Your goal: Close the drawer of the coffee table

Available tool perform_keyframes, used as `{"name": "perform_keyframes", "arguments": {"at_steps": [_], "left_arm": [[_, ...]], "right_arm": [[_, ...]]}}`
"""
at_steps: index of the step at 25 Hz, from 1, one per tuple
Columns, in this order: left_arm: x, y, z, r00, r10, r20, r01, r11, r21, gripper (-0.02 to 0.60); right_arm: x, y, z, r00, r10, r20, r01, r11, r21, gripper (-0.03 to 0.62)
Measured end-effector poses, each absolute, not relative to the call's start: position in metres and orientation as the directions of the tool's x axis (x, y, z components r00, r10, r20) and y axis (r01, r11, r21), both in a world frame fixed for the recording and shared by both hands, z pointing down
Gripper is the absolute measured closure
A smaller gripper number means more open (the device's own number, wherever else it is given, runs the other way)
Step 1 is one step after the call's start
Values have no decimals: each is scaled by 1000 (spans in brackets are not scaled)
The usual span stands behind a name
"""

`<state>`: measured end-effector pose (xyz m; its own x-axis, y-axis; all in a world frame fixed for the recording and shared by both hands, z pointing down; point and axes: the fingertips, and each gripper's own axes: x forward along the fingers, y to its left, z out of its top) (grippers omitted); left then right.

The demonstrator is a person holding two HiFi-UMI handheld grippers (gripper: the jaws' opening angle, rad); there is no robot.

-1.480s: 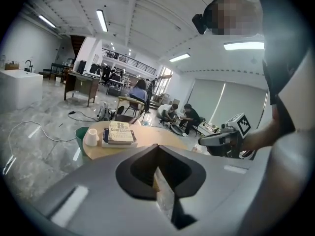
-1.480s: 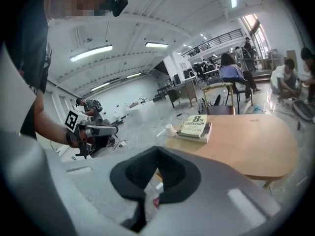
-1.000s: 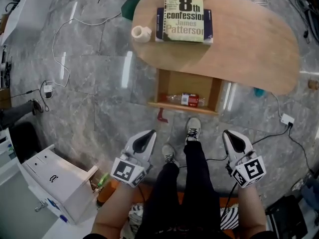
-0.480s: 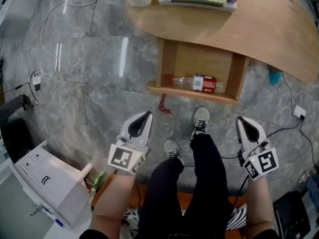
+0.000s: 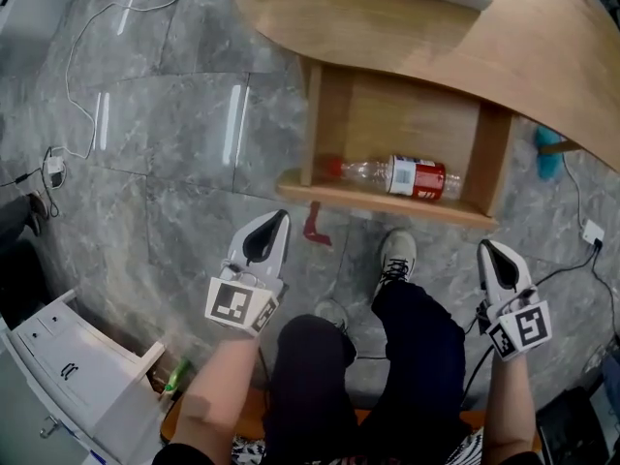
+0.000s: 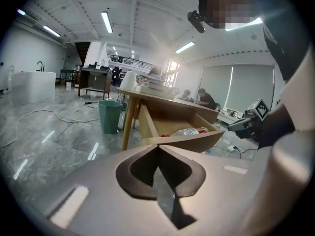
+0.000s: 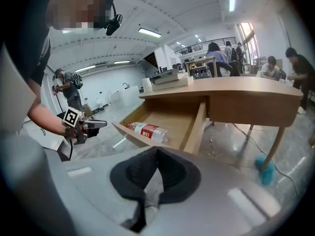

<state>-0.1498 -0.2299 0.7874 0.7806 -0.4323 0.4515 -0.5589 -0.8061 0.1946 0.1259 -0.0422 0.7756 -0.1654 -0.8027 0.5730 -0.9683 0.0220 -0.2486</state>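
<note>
Left tongs (image 5: 276, 223) and right tongs (image 5: 491, 253) have sunk toward the open drawer (image 5: 387, 201). Both shut, empty; forearms extended, tips aimed forward, slightly down.

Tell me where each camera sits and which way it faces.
Head view: on the person's head, looking steeply down at the open drawer with a bottle inside; shows forearms, legs, left gripper and right gripper.
Left gripper view: on the left gripper, looking along its shut jaws toward the drawer; shows the right gripper.
Right gripper view: on the right gripper, looking along its shut jaws into the drawer; shows the left gripper.
Shared: all see drawer and bottle.
</note>
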Motion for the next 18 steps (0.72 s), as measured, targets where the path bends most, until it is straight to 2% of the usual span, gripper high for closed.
{"name": "perform_keyframes", "arguments": {"at_steps": [7,10,17,18], "left_arm": [[-172,-242,828,782,-487,388,-561,-821,100,578],[-174,-251,843,796,-490,357,-534,-845,31,578],[-177,-261,846,808,-516,284,-515,-853,-84,577],[-176,-262,846,805,-523,280,-526,-848,-70,538]], "right_arm": [[130,-35,824,-141,-848,511,-976,32,-216,594],[139,-30,848,-86,-870,485,-975,-26,-220,594],[155,-31,870,-29,-908,418,-984,-47,-172,590],[157,-29,869,-20,-910,413,-985,-54,-165,554]]}}
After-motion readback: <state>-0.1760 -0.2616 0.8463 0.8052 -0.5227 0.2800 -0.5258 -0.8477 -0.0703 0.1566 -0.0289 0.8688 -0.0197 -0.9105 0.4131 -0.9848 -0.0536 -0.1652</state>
